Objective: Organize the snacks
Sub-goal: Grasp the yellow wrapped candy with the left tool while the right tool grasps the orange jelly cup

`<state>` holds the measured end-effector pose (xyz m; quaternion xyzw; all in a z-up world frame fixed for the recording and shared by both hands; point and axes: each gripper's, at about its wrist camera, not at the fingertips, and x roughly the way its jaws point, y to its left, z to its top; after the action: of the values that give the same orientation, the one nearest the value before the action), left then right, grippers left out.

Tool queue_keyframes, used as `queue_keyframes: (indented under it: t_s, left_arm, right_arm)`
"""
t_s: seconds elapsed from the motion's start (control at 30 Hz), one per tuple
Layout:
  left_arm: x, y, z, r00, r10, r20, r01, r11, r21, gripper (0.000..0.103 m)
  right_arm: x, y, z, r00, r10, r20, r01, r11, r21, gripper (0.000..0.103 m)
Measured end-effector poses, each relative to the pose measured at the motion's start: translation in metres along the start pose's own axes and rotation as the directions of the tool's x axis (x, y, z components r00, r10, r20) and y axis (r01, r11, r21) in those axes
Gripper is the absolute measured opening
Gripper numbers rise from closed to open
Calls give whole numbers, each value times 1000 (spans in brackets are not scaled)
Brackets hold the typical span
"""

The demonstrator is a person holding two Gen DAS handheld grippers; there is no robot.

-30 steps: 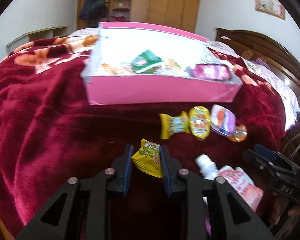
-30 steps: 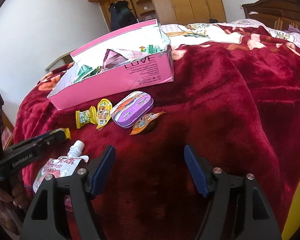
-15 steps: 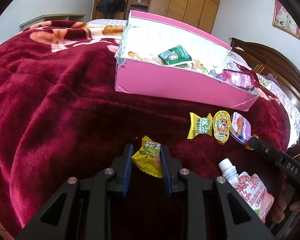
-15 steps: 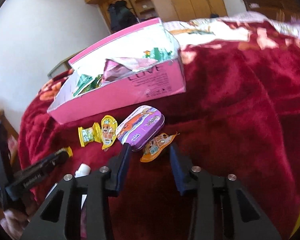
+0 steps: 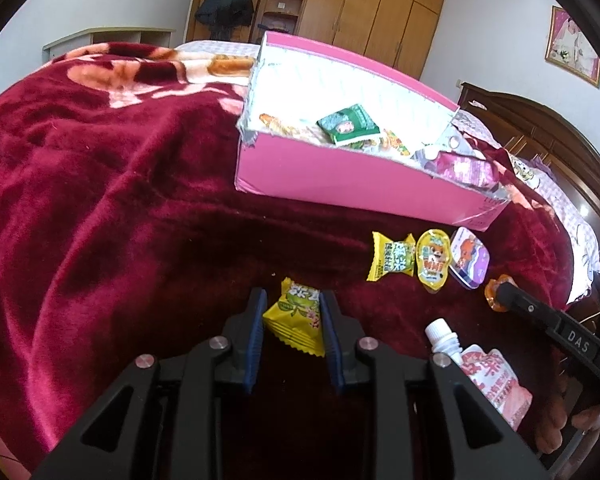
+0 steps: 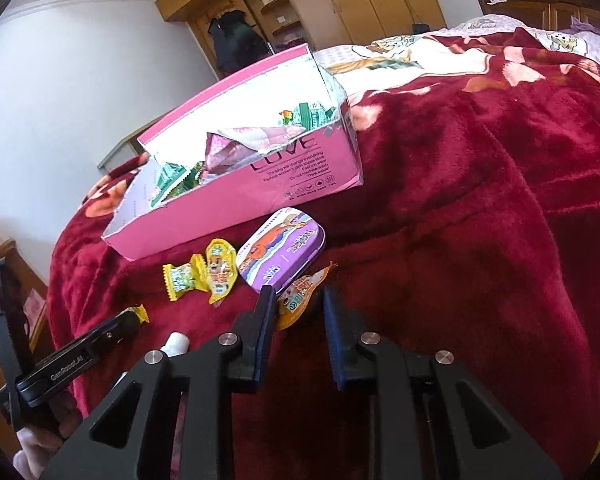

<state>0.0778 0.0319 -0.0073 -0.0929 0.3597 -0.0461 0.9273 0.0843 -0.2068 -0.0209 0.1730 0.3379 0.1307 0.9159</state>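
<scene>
Left wrist view: the left tool [image 5: 292, 314] is clamped on a yellow candy packet [image 5: 298, 317] with a green and pink print, held just above the red blanket [image 5: 100, 200] of the bed. Beyond it, far and to the right, stands a pink box [image 5: 340, 184] with its top open; a green sachet [image 5: 348, 124] and other wrappers lie inside on the white lining. Between box and tool lie a row of snacks: a yellow wrapped sweet [image 5: 392, 258], a yellow jelly cup [image 5: 433, 261] with a cartoon animal on its lid, and a purple tin [image 5: 469, 258]. Nearer, at the right, lies a pink drink pouch [image 5: 486, 372] with a white cap and red characters. The right tool's finger comes in from the right edge, marked "DAS", with its tip at an orange jelly cup [image 5: 494, 298].

Right wrist view: the right tool [image 6: 296, 308] has just been closing and now grips the orange jelly cup [image 6: 300, 296], which sits between its blue pads against the blanket. The purple tin [image 6: 282, 250] lies just beyond, touching the cup. To its left are the yellow jelly cup [image 6: 220, 270] and the yellow wrapped sweet [image 6: 182, 280]. The pink box [image 6: 260, 192] reads "LOVE" with small print below, of which "Fashion women's style store" is legible. At the left, the left tool's finger reads "GenRobot.AI", yellow packet [image 6: 140, 313] at its tip.
</scene>
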Motion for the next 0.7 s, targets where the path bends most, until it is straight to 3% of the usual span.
queue_keyframes:
  t_s: [0.13, 0.2, 0.23, 0.33, 0.5, 0.6, 0.67, 0.7]
  left_arm:
    - [-13, -1, 3, 1000, -2, 27, 2, 1000, -4, 27]
    - [-18, -1, 5, 999, -5, 40, 5, 1000, -4, 24]
    - [-21, -1, 6, 999, -5, 46, 5, 1000, -3, 18]
    - [-29, -3, 9, 998, -12, 63, 12, 1000, 5, 17]
    - [-28, -4, 7, 999, -25, 34, 25, 999, 21, 17]
    - [-25, -3, 4, 1000, -21, 14, 21, 999, 25, 20]
    - [-24, -2, 3, 1000, -14, 6, 14, 999, 31, 35]
    - [-24, -1, 2, 1000, -8, 4, 8, 999, 34, 37]
  right_arm:
    - [-11, 6, -2, 1000, 11, 11, -11, 1000, -19, 25]
    - [-16, 11, -3, 1000, 14, 19, -14, 999, -35, 25]
    - [-17, 14, -3, 1000, 15, 23, -14, 999, -42, 25]
    - [-24, 19, -3, 999, 20, 38, -17, 998, -63, 25]
    - [-28, 20, -4, 999, 22, 39, -20, 998, -61, 25]
    - [-29, 19, -6, 999, 27, 34, -25, 998, -53, 25]
    - [-29, 19, -6, 999, 29, 33, -27, 998, -54, 25]
    - [-29, 19, -7, 999, 31, 32, -29, 998, -54, 25]
